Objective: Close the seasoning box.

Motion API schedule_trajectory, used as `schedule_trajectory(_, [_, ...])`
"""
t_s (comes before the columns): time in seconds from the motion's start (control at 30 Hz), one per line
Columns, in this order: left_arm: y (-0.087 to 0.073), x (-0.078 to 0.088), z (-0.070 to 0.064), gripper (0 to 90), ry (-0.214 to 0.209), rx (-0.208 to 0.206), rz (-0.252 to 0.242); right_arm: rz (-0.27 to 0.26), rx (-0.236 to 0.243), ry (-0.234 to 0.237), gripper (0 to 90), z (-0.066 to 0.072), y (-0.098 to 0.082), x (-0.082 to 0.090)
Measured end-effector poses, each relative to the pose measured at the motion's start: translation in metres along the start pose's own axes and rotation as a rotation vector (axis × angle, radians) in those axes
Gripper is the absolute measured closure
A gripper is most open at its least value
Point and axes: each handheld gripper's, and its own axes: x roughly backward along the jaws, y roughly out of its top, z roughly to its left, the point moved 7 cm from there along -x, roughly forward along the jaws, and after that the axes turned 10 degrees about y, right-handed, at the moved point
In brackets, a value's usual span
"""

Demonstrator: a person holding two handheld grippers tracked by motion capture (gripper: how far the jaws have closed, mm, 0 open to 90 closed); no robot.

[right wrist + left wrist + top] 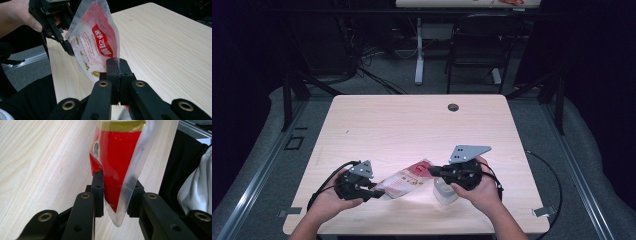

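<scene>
A red and white plastic pouch (407,178) with clear sealed edges hangs above the front of the wooden table (412,125), stretched between both grippers. My left gripper (377,192) is shut on one corner of the pouch (116,157): in the left gripper view its jaws (116,195) press the red film and the clear seam from both sides. My right gripper (432,171) is shut on the opposite edge. In the right gripper view its jaws (116,67) meet on the pouch (93,47), and the left gripper (66,42) holds the far corner.
A small translucent container (444,192) stands on the table just under my right gripper. A round cable hole (453,107) sits near the table's far edge. Beyond the table are a black chair (477,45) and a white desk leg (419,65).
</scene>
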Motion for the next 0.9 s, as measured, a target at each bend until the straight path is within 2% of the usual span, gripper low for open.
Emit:
schedule_trajectory(0.53, [0.006, 0.012, 0.002, 73.1, 0.001, 0.0, 0.006, -0.028, -0.021, 0.003, 89.8, -0.003, -0.004, 0.003])
schedule_trajectory(0.9, [0.012, 0.021, 0.003, 73.0, 0.005, -0.003, -0.008, -0.043, -0.036, -0.001, 89.7, -0.004, -0.007, 0.006])
